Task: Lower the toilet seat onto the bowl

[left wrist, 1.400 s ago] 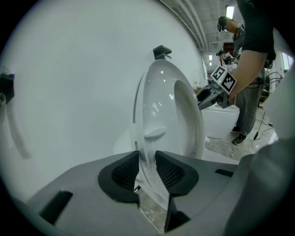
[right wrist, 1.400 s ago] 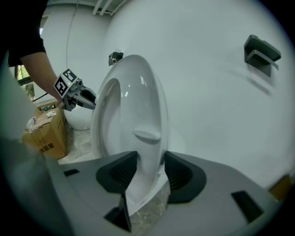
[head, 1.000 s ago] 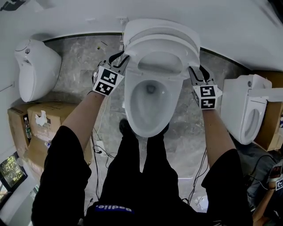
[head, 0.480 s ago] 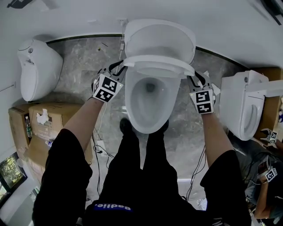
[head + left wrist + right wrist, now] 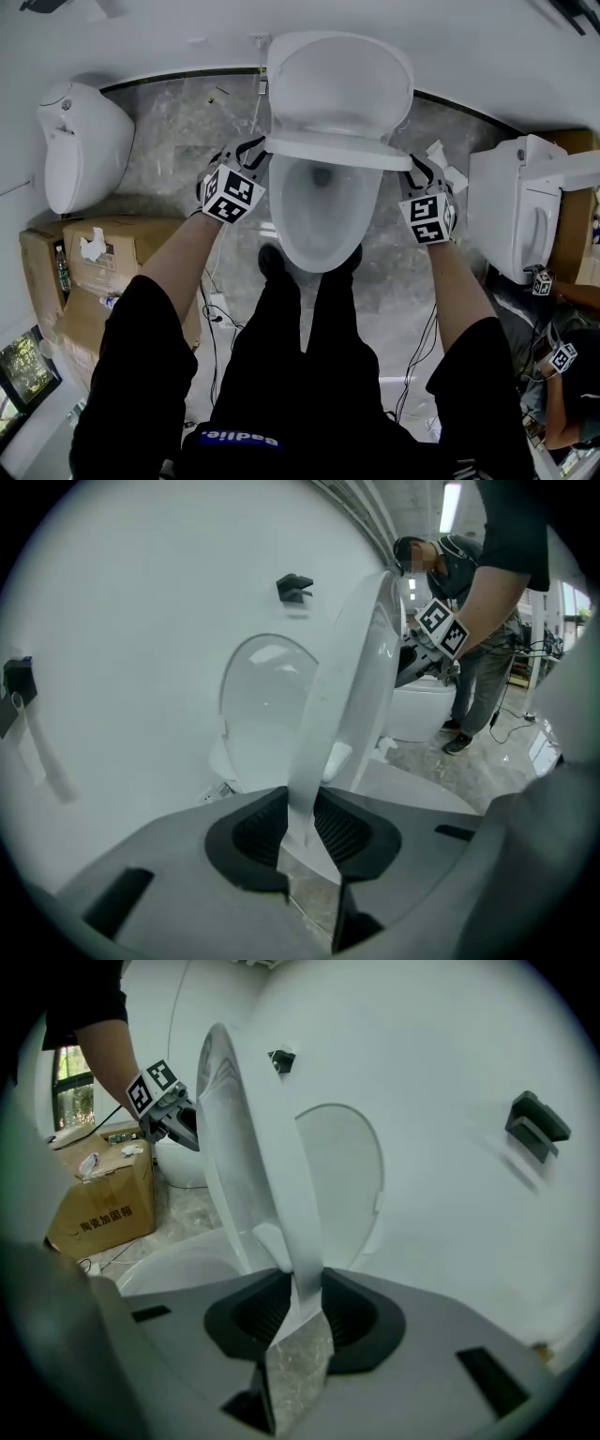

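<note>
Two grippers hold the white plastic toilet seat (image 5: 330, 150), which hangs half-lowered above the white ceramic bowl (image 5: 281, 225) in the head view. Left gripper view: the left gripper (image 5: 305, 832) has jaws that have just been closing, pinching the seat's edge. Right gripper view: the right gripper (image 5: 295, 1321) is the same, jaws just closing and clamped on the opposite edge.

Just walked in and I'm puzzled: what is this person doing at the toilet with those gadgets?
A person stands over a white ceramic toilet bowl with a two-jaw gripper in each hand. The left gripper and the right gripper each clamp one side edge of the white plastic toilet seat, their jaws having just been closing on it. The seat hangs partway down, tilted between the upright white lid and the bowl, not yet resting on it.
</note>
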A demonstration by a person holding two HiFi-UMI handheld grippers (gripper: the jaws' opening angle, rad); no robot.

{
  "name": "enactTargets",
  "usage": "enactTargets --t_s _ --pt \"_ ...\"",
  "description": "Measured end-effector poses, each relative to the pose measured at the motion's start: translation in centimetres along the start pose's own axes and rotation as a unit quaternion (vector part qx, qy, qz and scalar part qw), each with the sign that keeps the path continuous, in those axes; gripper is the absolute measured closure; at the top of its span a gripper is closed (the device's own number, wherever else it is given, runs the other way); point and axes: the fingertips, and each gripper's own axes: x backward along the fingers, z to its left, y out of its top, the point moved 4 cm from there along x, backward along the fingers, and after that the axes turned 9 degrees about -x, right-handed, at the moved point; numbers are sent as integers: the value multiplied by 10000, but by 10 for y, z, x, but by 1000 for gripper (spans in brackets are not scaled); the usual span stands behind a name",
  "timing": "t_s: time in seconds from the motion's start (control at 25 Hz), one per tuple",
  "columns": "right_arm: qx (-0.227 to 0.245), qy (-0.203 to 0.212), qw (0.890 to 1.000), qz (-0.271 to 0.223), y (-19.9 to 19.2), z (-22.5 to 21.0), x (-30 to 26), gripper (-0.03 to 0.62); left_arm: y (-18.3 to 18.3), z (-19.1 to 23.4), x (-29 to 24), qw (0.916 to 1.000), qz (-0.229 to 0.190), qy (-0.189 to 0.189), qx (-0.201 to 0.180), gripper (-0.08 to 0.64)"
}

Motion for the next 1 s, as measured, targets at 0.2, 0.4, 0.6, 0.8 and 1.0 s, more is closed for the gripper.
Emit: enactTargets --t_s 0.2,0.4,0.6,0.8,1.0 --pt "64 -184 9996 192 -12 16 11 482 -7 -19 9 9994 -63 -199 -275 468" --pt "312 -403 9975 493 -30 36 21 485 -18 -43 16 9954 -118 -500 -813 454" --pt "647 -456 9947 662 -45 51 26 483 -26 -60 21 9902 11 -583 -1271 446" --pt "1124 -323 9907 688 -64 66 32 478 -34 -82 27 9891 363 -494 -1341 443" --pt "1807 -338 9808 649 -79 82 36 476 -44 -100 31 9849 895 -39 -1482 445"
